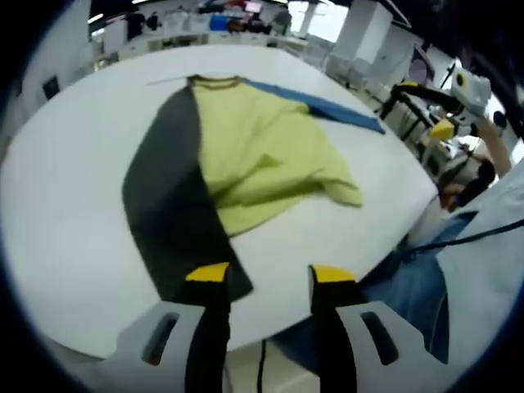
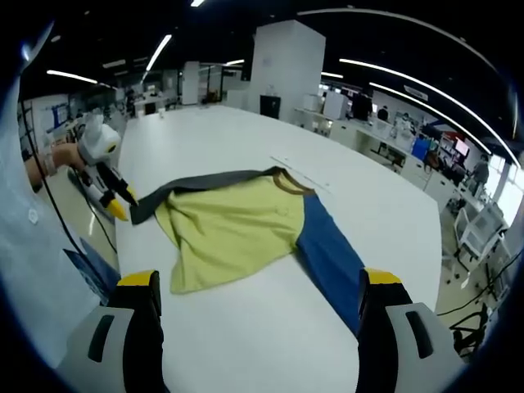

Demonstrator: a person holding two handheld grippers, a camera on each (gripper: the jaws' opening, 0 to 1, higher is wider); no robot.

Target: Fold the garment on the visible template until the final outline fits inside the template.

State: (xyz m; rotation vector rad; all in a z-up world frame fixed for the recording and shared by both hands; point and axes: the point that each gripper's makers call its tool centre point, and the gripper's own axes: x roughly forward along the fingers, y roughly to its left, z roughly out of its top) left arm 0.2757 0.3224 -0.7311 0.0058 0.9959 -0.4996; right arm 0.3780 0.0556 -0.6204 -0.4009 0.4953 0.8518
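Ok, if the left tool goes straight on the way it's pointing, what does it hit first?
Probably the dark grey sleeve of the garment, whose end lies just ahead of the open left tool at the white table edge; depth is uncertain.

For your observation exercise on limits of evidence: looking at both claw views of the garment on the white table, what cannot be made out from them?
- Template: no outline can be seen on the table; the garment may cover it.
- Left gripper view: the left claw hides the dark sleeve's end.
- Right gripper view: the right claw cuts off the blue sleeve's end.
- Left gripper view: the other claw is too small to tell open or shut.
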